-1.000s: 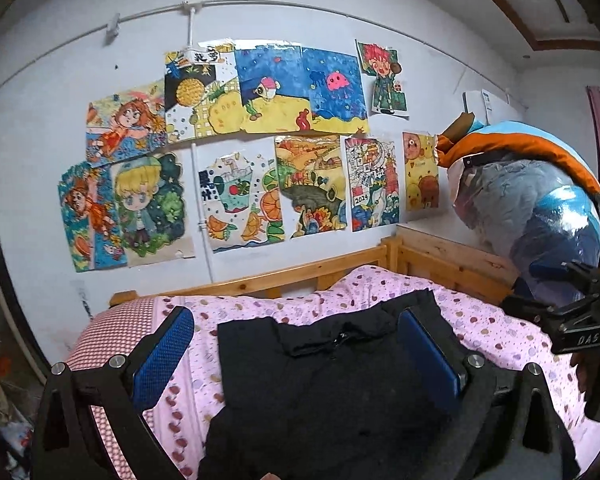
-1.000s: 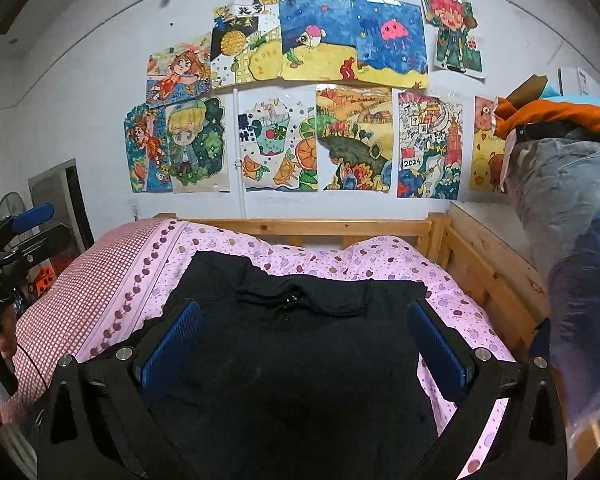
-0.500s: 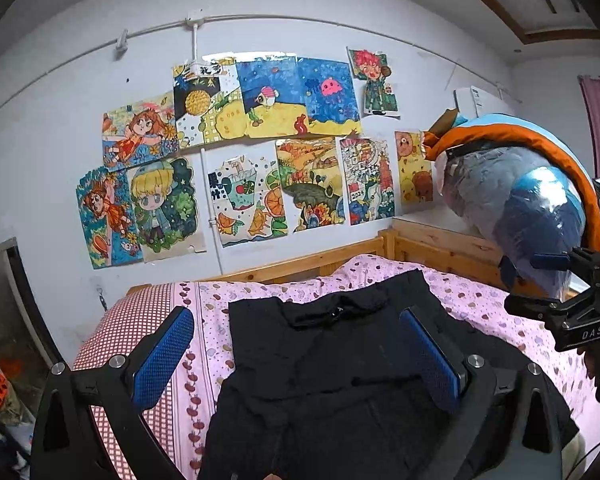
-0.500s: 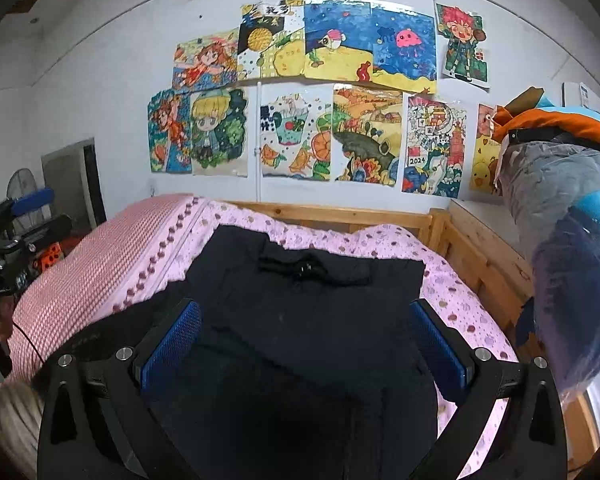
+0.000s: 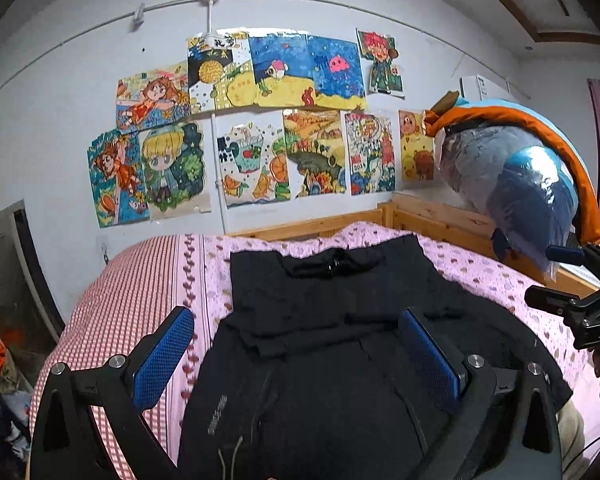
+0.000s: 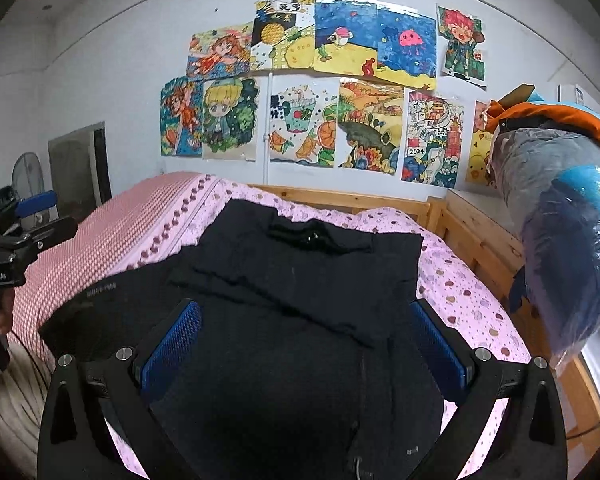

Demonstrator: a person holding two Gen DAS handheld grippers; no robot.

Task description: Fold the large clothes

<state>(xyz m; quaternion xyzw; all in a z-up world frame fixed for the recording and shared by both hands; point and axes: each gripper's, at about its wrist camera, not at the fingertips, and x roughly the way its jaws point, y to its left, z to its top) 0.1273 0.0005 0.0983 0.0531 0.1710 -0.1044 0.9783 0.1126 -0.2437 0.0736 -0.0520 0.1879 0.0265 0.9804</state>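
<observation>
Already partly folded: one black garment [image 5: 324, 344] spread on the bed [image 5: 140, 280], top portion at 12 o'clock doubled over the lower body, hem end toward 6 o'clock unfolded. Probably another fold or two left. Two tongs: left tongs [image 5: 296, 356] and right tongs [image 6: 304, 348] both spread wide, gripping nothing, above the cloth.

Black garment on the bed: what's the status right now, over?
Left gripper open, right gripper open, both empty, above the cloth. Black garment spread on pink bedsheet, partly folded. Nothing in the way.
</observation>
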